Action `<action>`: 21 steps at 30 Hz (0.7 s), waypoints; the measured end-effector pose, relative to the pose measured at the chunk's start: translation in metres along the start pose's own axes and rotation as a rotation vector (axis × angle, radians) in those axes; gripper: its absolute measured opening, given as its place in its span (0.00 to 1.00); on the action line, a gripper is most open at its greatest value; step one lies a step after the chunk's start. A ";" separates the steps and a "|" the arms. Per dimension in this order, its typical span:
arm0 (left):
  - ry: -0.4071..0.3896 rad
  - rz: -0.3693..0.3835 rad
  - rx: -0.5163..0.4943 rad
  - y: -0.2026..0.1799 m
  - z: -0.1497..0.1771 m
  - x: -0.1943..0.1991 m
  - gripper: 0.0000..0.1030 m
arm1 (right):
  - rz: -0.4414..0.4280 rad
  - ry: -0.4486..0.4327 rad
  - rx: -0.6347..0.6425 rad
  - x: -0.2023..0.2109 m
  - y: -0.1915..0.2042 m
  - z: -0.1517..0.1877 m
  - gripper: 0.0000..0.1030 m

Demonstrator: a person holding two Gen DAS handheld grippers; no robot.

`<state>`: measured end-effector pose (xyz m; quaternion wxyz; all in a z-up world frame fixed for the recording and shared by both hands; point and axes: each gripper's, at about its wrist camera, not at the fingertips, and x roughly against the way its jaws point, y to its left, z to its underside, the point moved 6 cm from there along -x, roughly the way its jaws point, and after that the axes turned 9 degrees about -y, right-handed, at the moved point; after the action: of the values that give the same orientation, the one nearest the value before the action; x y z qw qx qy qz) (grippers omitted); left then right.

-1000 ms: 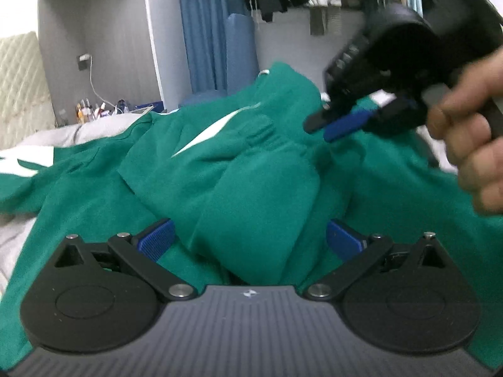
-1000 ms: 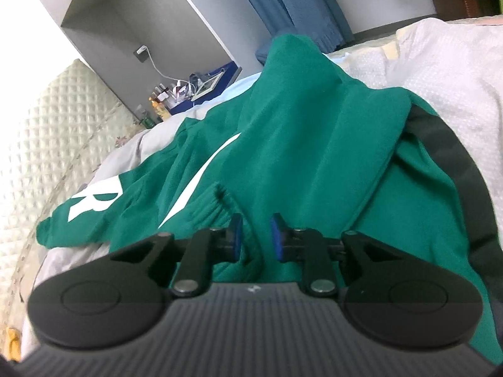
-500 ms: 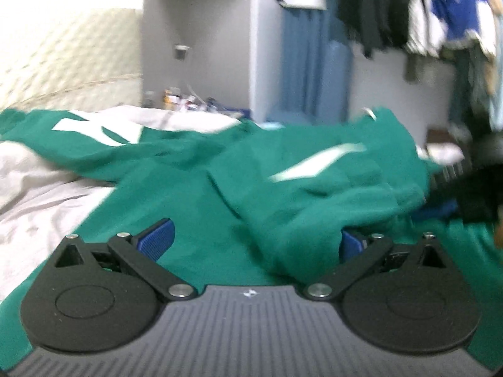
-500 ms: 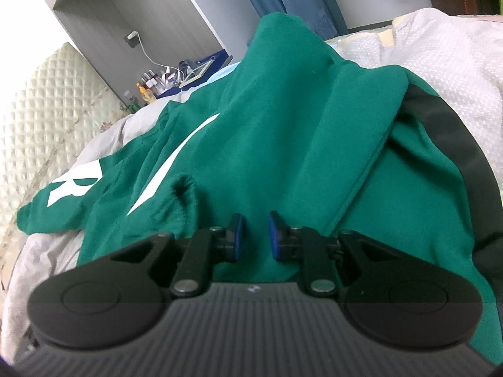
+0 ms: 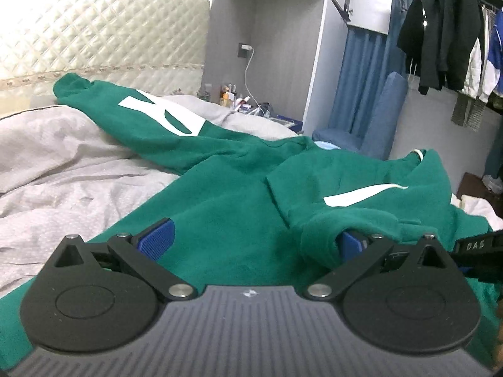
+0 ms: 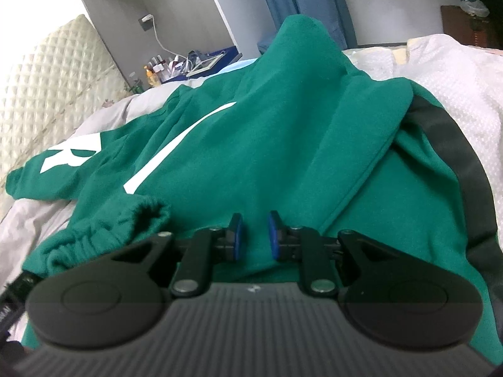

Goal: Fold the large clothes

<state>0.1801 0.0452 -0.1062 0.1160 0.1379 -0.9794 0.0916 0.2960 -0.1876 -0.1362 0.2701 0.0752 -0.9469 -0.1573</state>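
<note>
- The left wrist view alone shows the quilted headboard (image 5: 103, 28) head-on, the dark jackets (image 5: 446, 28) hanging at the upper right, and a blue chair (image 5: 377, 116) beside the blue curtain (image 5: 361, 78).
- The right wrist view alone shows the sweatshirt's dark side stripe (image 6: 452, 157), the white bedspread (image 6: 440, 72) to its right, and the open ribbed cuff (image 6: 147, 216) bunched just left of the right gripper.
- Both views show the green sweatshirt (image 5: 226, 207) spread over the bed (image 5: 63, 163), one sleeve with white lettering (image 5: 163, 116) stretched toward the headboard, the other folded across the body with a white stripe (image 6: 185, 144).
- The left gripper (image 5: 251, 238) sits low over the sweatshirt's body, pointing slightly down, jaws spread wide; the folded sleeve's end lies against its right pad and the left pad is clear of cloth, so nothing is pinched.
- The right gripper (image 6: 254, 235) tilts down over the folded sleeve, jaws narrowed to a small gap; green fabric shows in the gap, but I cannot tell whether the pads press on it.
- A black edge of the right gripper shows at the far right of the left view.
</note>
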 end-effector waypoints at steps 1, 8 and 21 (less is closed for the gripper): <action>-0.014 0.000 0.006 0.000 -0.001 0.005 1.00 | -0.001 0.001 0.009 0.000 0.001 0.000 0.18; -0.126 0.028 -0.019 -0.011 -0.015 0.028 1.00 | 0.011 0.014 0.177 -0.005 0.017 0.012 0.18; 0.099 -0.007 0.335 0.036 0.008 0.007 1.00 | 0.010 0.025 0.211 -0.010 0.020 0.011 0.18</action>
<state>0.1617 0.0756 -0.1177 0.1400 0.1541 -0.9430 0.2597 0.2971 -0.1640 -0.1436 0.2734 0.1003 -0.9551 -0.0542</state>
